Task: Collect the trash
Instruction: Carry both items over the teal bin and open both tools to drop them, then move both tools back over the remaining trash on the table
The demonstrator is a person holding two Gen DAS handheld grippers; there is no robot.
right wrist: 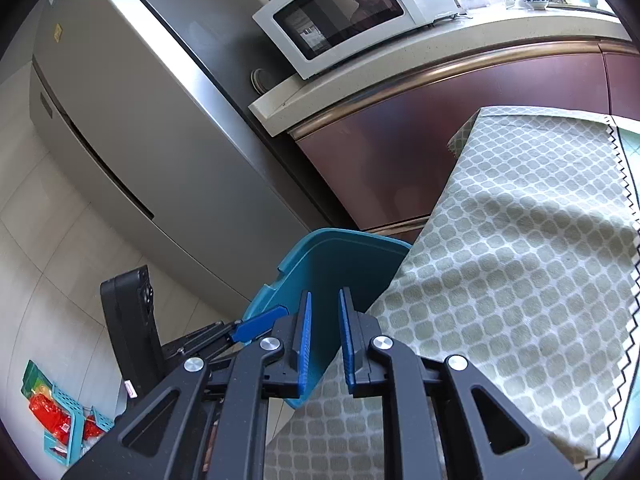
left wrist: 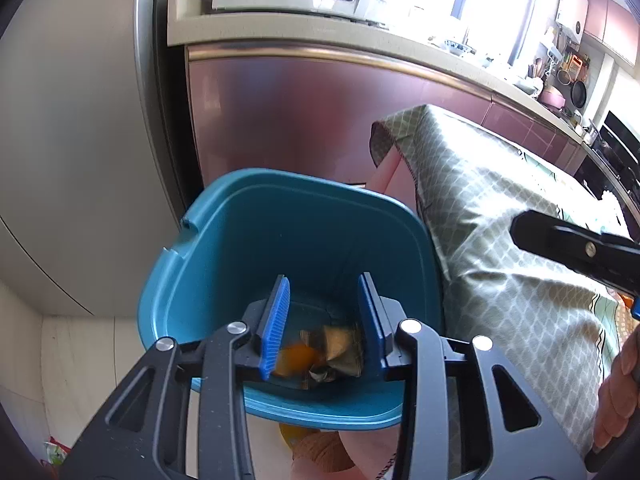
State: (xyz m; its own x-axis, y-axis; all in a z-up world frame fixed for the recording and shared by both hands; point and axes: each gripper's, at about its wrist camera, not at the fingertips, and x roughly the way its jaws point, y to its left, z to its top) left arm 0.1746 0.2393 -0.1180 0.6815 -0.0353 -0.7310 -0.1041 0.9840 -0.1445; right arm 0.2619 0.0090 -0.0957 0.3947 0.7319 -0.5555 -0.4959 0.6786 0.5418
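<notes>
two grippers are in my feeds. my left gripper (left wrist: 324,320) hangs over the teal bin (left wrist: 200,280), its blue pads parted to a moderate gap with nothing between them. the trash (left wrist: 332,356), a crumpled brownish wrapper and an orange piece, lies blurred at the bottom of the bin; i cannot say whether it rests or is falling. my right gripper (right wrist: 324,340) sits at the bin's edge beside the draped tablecloth (right wrist: 520,240), pads narrowly apart and empty. the cloth's hanging fold presses against the bin's right side and crowds that approach. a grey fridge (right wrist: 120,120) stands just behind the bin, with maroon cabinets (left wrist: 320,120) and a counter carrying a white microwave (right wrist: 340,12). a small teal basket (right wrist: 68,420) with red packets sits on the floor, well apart. a hand (left wrist: 620,392) grips the right tool's handle.
</notes>
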